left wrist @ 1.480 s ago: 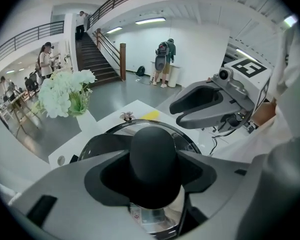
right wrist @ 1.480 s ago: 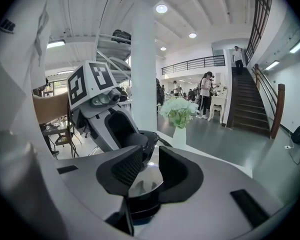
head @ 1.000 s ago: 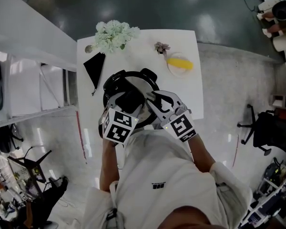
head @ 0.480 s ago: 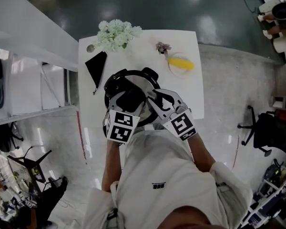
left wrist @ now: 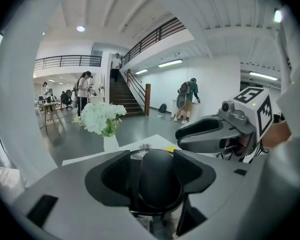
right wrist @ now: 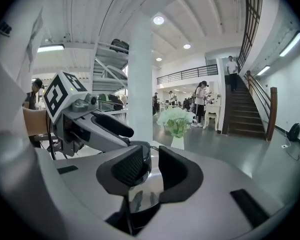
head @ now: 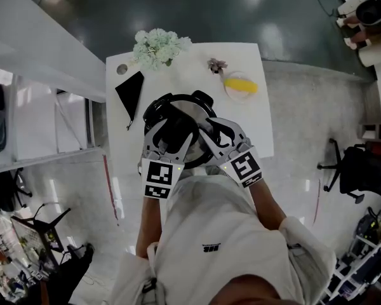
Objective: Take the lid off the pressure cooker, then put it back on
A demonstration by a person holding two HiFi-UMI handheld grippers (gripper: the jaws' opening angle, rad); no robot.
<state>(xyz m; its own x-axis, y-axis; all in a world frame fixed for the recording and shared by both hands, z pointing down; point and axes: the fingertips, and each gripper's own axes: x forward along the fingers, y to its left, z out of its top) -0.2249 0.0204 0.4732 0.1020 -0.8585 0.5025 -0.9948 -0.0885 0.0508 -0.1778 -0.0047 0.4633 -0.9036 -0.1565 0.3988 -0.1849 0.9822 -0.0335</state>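
The pressure cooker (head: 192, 101) stands on the near half of the white table (head: 244, 56), and its steel lid (right wrist: 140, 196) shines. The lid's black knob (left wrist: 157, 176) fills the gap between my left gripper's (left wrist: 157, 170) dark pads, which are closing and press on both its sides. In the head view the left gripper (head: 171, 131) reaches in from the near left. My right gripper (right wrist: 150, 168) hovers over the lid beside the knob, open, with only bare steel showing between its pads. It comes in from the near right (head: 206, 133).
White flowers in a vase (head: 157, 48) stand at the table's far left, with a black pouch (head: 130, 89) beside them. A plate with something yellow (head: 240, 85) and a small dried sprig (head: 214, 64) lie at the far right. White shelving runs along the left.
My left gripper has risen and tipped, so its marker cube sits lower in the head view. The right gripper has stayed where it was.
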